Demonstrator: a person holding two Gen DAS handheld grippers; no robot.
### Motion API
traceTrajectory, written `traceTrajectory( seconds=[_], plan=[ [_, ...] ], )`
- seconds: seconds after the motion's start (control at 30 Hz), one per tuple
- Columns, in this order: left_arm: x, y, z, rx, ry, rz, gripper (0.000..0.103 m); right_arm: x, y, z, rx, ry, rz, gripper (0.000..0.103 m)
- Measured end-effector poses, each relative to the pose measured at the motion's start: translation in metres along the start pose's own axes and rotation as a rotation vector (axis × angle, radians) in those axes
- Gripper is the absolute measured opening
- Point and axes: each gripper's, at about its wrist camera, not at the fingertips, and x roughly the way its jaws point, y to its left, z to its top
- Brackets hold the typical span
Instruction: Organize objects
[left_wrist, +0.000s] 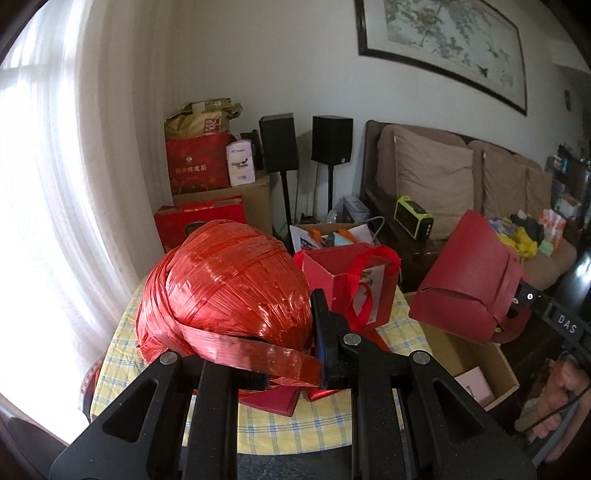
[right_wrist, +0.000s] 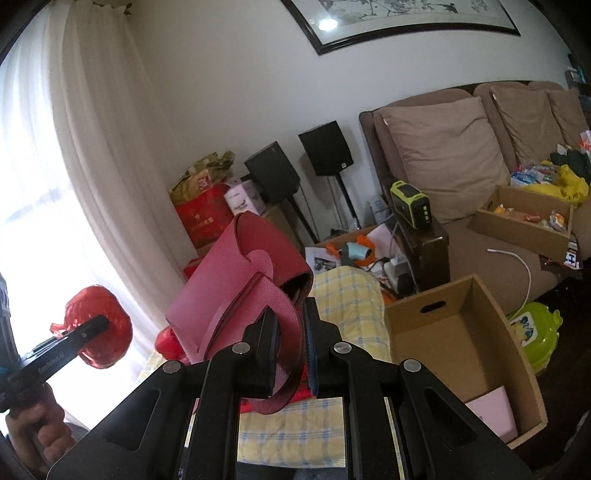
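A ball of red plastic twine (left_wrist: 225, 288) hangs above the yellow checked tablecloth (left_wrist: 280, 428), a loose band of it clenched in the left gripper (left_wrist: 291, 365). To its right, over the same cloth's edge, the right gripper (right_wrist: 290, 354) is clamped on the strap of a red leather bag (right_wrist: 236, 284). Beside the cloth stands an open cardboard box (right_wrist: 476, 332).
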Motion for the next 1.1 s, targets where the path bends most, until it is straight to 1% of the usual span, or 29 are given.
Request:
traceTrajectory(
  seconds=[0.4,0.57,0.73,1.0,1.1],
  plan=[
    [0.001,-0.006,-0.001,0.007,0.008,-0.006,0.016,0.000,-0.003,0.001,0.004,-0.003,0.002,0.011],
    [0.002,-0.009,-0.001,0.005,0.022,-0.043,0.016,-0.001,-0.004,0.001,0.007,-0.002,-0.001,0.011],
    [0.002,-0.018,-0.001,0.021,0.024,-0.048,0.016,-0.005,-0.011,0.002,0.021,-0.007,-0.009,0.011],
    [-0.003,-0.029,0.002,0.018,0.020,-0.090,0.016,-0.013,-0.027,0.002,0.051,-0.010,-0.030,0.011],
    [-0.004,-0.034,0.003,0.026,0.014,-0.093,0.016,-0.018,-0.033,0.003,0.067,-0.016,-0.038,0.011]
  ],
)
